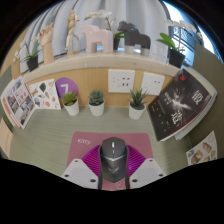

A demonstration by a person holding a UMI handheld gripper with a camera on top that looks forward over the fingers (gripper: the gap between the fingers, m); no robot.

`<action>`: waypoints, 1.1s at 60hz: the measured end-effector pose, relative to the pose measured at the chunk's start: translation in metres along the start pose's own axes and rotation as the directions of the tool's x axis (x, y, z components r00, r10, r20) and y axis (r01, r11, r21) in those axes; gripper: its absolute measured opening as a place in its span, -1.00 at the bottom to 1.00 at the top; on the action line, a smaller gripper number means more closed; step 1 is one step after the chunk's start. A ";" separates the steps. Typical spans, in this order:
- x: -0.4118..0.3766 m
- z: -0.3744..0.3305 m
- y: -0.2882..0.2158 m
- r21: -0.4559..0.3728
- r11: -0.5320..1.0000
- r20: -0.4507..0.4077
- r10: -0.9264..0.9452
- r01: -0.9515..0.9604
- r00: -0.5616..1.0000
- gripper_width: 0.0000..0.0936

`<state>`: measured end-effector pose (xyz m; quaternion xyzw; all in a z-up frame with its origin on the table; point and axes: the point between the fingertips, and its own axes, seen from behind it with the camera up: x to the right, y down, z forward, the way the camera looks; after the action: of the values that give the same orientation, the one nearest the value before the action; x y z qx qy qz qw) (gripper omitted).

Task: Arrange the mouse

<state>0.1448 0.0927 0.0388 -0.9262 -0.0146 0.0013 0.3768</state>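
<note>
While the claw [113, 176] was spread wide, the mouse [113, 155] lay right between its fingers on the pink mat [85, 142], long side pointing straight ahead, not pinched.

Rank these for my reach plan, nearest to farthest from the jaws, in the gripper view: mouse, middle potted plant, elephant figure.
1. Mouse: between the open jaws, on the pink mat.
2. Middle potted plant: beyond the mat, by the wall.
3. Elephant figure: up on the shelf, farthest.
</note>
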 end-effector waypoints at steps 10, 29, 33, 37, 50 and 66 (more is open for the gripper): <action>-0.004 0.027 0.044 -0.090 0.996 0.033 -0.008 0.010 0.999 -0.35; -0.004 0.029 0.047 -0.089 0.995 0.038 0.053 -0.049 0.998 -0.04; -0.007 0.028 0.047 -0.099 0.993 0.039 0.065 -0.061 0.997 0.11; -0.006 0.021 0.046 -0.116 0.993 0.030 0.035 -0.031 0.999 0.39; -0.019 -0.044 -0.009 -0.048 0.998 0.037 0.046 -0.045 0.998 0.84; -0.043 -0.170 -0.078 0.113 0.991 0.005 0.076 -0.076 0.997 0.85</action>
<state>0.1023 0.0290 0.2142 -0.9032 0.0209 0.0166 0.4283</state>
